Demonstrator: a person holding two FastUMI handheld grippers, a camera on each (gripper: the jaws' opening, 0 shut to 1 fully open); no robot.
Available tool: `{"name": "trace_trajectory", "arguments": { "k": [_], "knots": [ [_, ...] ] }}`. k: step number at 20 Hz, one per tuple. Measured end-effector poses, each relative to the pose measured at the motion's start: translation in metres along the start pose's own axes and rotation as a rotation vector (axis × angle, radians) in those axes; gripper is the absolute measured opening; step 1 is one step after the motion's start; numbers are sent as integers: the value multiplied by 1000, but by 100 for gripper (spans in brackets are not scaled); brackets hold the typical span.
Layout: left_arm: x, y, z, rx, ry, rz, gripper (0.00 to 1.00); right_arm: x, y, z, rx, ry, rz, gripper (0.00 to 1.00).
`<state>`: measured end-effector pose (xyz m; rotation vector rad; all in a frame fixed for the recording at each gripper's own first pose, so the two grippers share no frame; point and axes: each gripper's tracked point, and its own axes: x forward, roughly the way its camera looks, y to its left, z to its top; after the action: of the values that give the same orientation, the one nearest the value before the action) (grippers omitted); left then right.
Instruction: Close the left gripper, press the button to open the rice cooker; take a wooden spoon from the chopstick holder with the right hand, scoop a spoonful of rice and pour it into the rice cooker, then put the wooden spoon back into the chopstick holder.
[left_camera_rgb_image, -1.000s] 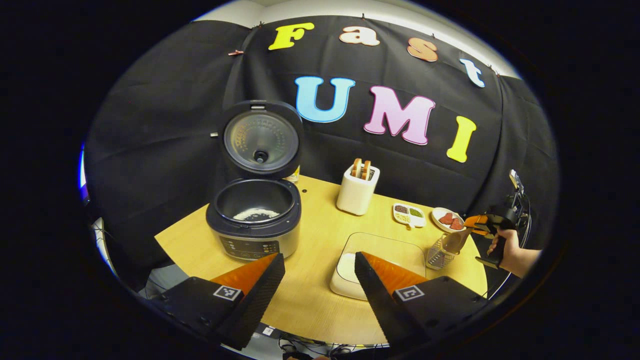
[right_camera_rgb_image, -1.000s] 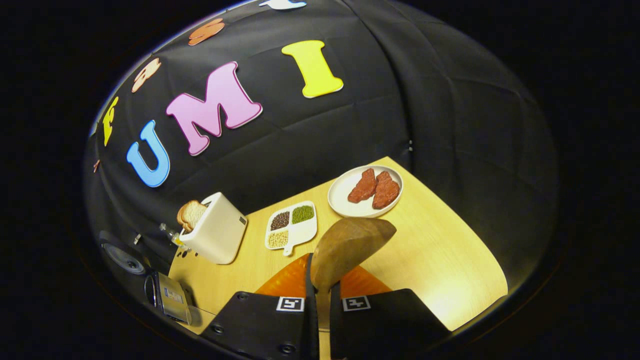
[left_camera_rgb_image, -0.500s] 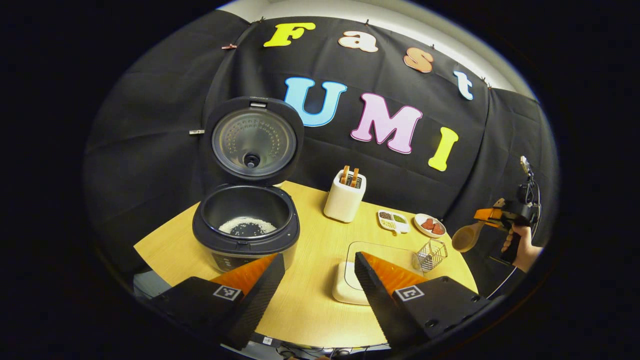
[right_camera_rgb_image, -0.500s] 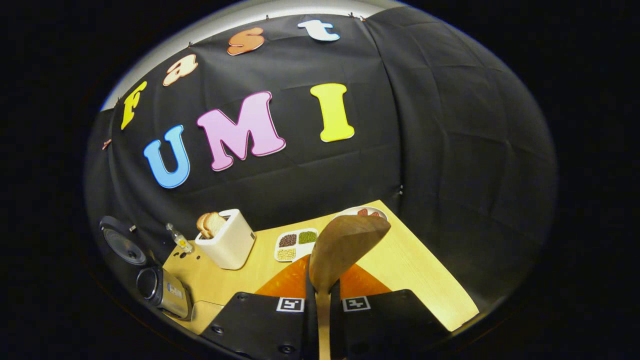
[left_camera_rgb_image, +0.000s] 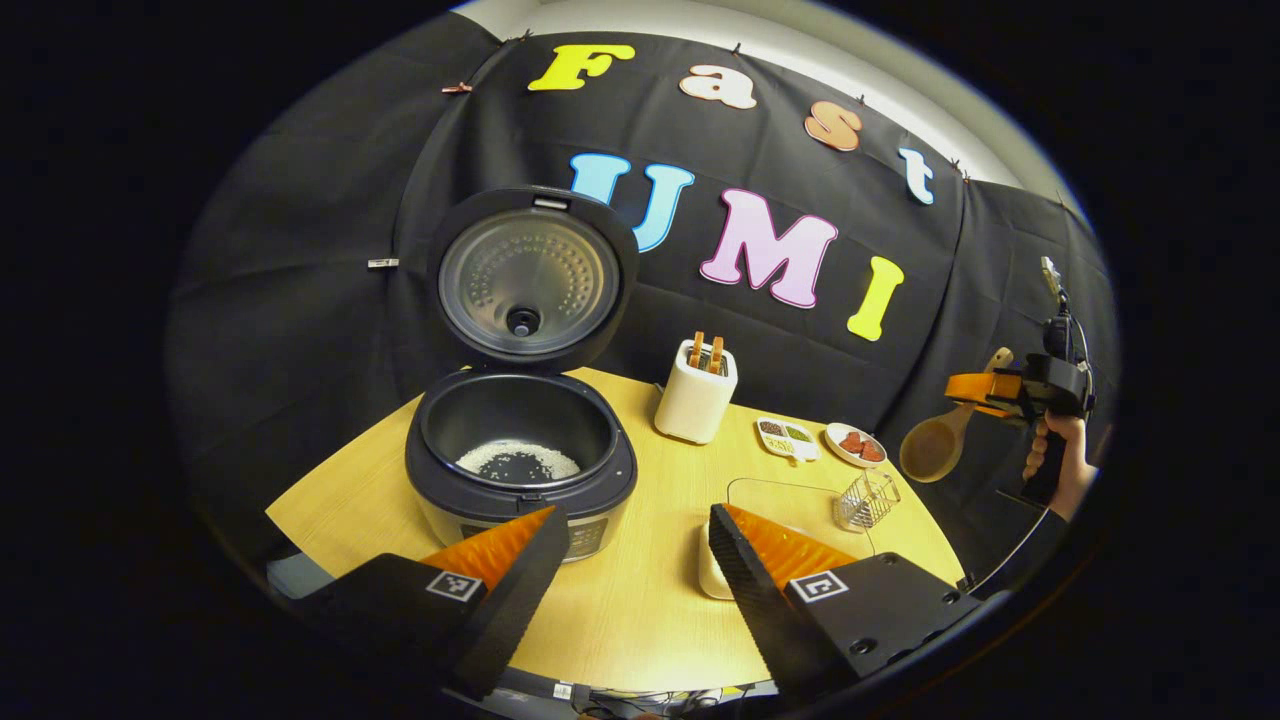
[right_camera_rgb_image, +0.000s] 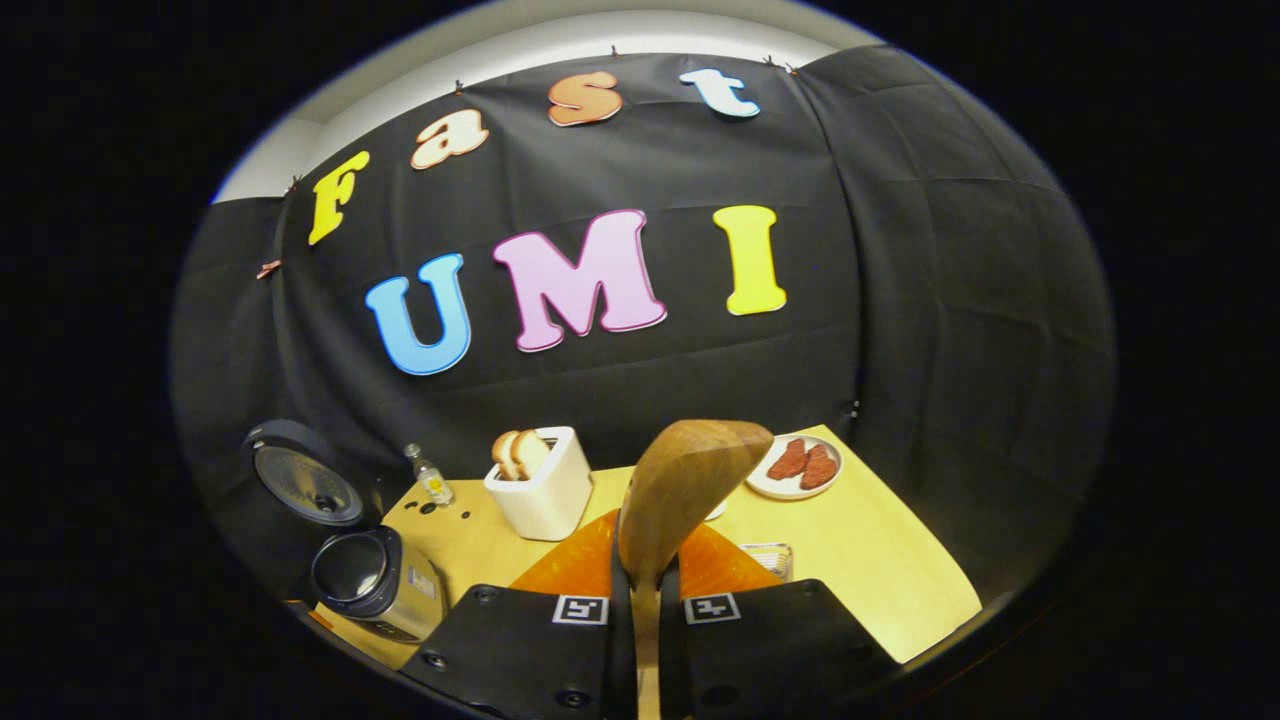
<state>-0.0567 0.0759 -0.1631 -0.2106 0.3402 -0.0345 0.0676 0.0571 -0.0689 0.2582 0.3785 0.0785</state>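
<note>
Right gripper (right_camera_rgb_image: 640, 600): fingers pinched tight on the neck of the brown wooden spoon (right_camera_rgb_image: 690, 480), bowl forward and up, empty. In the left gripper view the same spoon hangs in the air off the desk's right edge, above and right of the wire chopstick holder (left_camera_rgb_image: 866, 500), clear of it. Left gripper (left_camera_rgb_image: 630, 560): fingers spread wide, holding nothing, hovering at the near edge of the light wood desk (left_camera_rgb_image: 650, 610).

Black and silver rice cooker (left_camera_rgb_image: 520, 470) sits on the desk's left, lid standing open, a thin layer of white rice in the pot. The white rice tray (left_camera_rgb_image: 712, 570) is mostly hidden behind the left gripper's right finger.

Judgement: spoon out, scoop is next. The spoon looks light, stiff and smooth; held near the bowl it may pivot once loaded, so keep the squeeze firm and the bowl level. Loose rice spills easily.

Other items: white toaster (left_camera_rgb_image: 695, 400) with 2 slices, plate of meat (right_camera_rgb_image: 795, 468).
</note>
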Motion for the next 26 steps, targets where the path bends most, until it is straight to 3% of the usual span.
{"name": "trace_trajectory", "arguments": {
  "k": [5,12,15,16,18,26],
  "knots": [
    [-3,25,-7,-9,12,25,96,20,43,-65,-93,87,49,13],
    [2,58,-30,-28,75,59,96,52,51,-155,-150,193,-4,13],
    [5,67,-32,-23,85,64,96,58,53,-178,-125,226,-25,13],
    [5,68,-33,-21,87,65,96,58,56,-187,-108,248,-21,17],
    [9,70,-33,-16,90,67,96,54,64,-204,-69,287,-12,13],
    [19,62,-32,-16,95,48,96,44,94,-216,121,381,14,13]
  ]
}}
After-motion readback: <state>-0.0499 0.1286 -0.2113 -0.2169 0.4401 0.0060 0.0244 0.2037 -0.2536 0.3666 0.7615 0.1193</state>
